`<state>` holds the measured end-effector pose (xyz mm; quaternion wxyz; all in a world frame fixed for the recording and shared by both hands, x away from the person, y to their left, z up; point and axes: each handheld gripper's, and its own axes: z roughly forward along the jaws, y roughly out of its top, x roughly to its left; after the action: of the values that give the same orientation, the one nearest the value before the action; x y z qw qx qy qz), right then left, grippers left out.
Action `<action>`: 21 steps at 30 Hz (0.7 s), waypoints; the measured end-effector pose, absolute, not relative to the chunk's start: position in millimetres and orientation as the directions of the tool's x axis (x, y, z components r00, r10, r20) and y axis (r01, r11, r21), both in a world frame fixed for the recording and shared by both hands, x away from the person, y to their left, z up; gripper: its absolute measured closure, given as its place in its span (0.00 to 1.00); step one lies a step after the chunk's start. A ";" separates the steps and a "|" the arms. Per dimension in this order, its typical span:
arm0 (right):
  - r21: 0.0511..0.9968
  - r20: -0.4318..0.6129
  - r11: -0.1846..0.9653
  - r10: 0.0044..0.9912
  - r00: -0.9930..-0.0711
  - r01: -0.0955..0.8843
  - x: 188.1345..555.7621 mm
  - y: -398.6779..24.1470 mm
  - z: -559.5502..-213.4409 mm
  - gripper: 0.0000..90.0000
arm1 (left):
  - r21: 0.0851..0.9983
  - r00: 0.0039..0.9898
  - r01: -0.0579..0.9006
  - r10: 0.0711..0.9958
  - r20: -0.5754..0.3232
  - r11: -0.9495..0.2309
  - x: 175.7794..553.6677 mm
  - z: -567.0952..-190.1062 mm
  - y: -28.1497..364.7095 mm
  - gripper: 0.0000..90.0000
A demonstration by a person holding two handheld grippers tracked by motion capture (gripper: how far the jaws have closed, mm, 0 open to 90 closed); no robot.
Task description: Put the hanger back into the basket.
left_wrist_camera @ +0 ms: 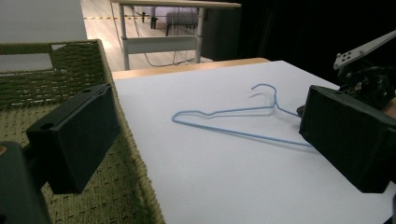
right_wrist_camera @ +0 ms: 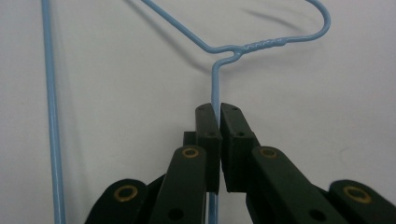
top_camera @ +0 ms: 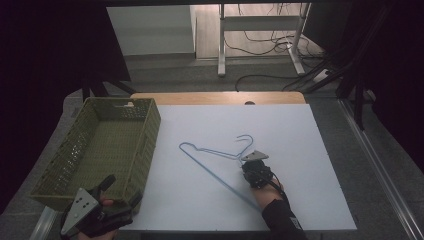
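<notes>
Blue wire hanger (top_camera: 215,165) pinched at its near right arm by our right gripper (right_wrist_camera: 218,112); left gripper (left_wrist_camera: 205,140) gapes wide

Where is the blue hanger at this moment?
In the high view the blue hanger lies on the white table, right of the green basket; the right gripper is shut on its wire.

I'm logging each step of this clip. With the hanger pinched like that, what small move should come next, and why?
Probably lift the blue wire hanger slightly off the white table. The right gripper is already shut on its shoulder wire just below the neck. The left gripper waits open at the near corner of the empty green basket, a likely destination.
</notes>
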<state>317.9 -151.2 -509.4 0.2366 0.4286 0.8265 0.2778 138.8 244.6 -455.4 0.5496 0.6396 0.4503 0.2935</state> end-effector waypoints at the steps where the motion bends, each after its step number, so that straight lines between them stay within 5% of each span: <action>1: 0.673 -0.152 0.479 0.835 -0.529 0.563 316.8 -153.4 -507.4 0.97 | 0.967 0.428 0.256 0.896 -0.121 0.008 138.9 -455.1 243.6 0.06; 21: 0.779 -0.301 0.590 0.650 -0.698 0.214 276.8 -189.9 -478.9 0.97 | 0.924 0.705 0.353 0.690 -0.161 -0.145 180.1 -449.4 172.0 0.08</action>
<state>276.8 -189.9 -478.9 0.2921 0.2561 0.8425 0.3733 180.1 172.0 -449.4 0.5512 0.7409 0.3520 0.1529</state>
